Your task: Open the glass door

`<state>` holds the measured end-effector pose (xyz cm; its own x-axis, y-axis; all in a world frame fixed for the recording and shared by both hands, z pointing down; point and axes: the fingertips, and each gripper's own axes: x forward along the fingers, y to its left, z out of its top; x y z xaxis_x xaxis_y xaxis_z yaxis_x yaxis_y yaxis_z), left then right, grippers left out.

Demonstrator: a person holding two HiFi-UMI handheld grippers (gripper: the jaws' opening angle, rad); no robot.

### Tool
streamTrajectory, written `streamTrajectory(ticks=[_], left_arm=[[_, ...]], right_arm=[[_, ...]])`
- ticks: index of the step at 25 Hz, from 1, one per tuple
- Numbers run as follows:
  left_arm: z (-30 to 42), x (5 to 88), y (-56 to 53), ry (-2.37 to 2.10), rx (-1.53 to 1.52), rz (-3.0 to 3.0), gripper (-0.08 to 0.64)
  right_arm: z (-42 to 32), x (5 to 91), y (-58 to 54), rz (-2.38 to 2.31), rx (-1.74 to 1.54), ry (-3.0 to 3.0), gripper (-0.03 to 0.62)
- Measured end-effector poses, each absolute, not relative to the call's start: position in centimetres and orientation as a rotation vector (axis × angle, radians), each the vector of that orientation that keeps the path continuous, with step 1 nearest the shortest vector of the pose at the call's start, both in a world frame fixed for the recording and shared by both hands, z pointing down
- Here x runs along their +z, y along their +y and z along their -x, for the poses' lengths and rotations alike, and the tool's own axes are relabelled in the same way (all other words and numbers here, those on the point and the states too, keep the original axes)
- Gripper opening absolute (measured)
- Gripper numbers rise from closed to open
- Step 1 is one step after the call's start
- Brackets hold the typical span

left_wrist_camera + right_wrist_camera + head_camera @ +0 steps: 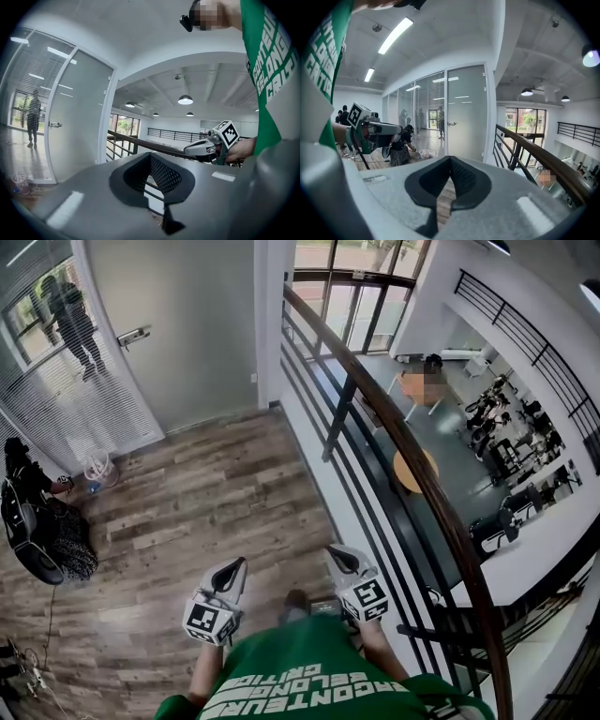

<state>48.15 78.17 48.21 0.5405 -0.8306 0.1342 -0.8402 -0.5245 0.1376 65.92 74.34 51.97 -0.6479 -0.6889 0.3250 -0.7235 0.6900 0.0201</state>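
Floor point(206, 502) open up to glass door point(197, 324); railing point(394, 420) at right edge; left tongs point(239, 564), right tongs point(332, 552) closed, empty.

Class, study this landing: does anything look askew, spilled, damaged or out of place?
Nothing much. The door is shut, its handle level, and the railing looks whole. Only a small white tangle lies loose on the floor by the blinds.

White capitals are showing on the person's green shirt point(309, 679); only "BELONG" is reading clearly, the rest being cut off.
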Motion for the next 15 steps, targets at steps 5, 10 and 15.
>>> streamTrajectory(ticks=[5, 10, 15], left_arm=[[-50.6, 48.5, 76.4, -1.399, 0.082, -2.613, 0.015], [-52.5, 48.1, 75.4, -1.389, 0.097, -2.617, 0.015], [-53.3, 48.4, 75.0, -1.381, 0.112, -2.611, 0.015]], right_arm=[[-68.0, 52.0, 72.7, -1.119, 0.160, -2.604, -0.008], [-70.7, 52.6, 71.3, -1.154, 0.190, -2.594, -0.008], [-72.1, 53.1, 70.6, -1.167, 0.225, -2.588, -0.008]])
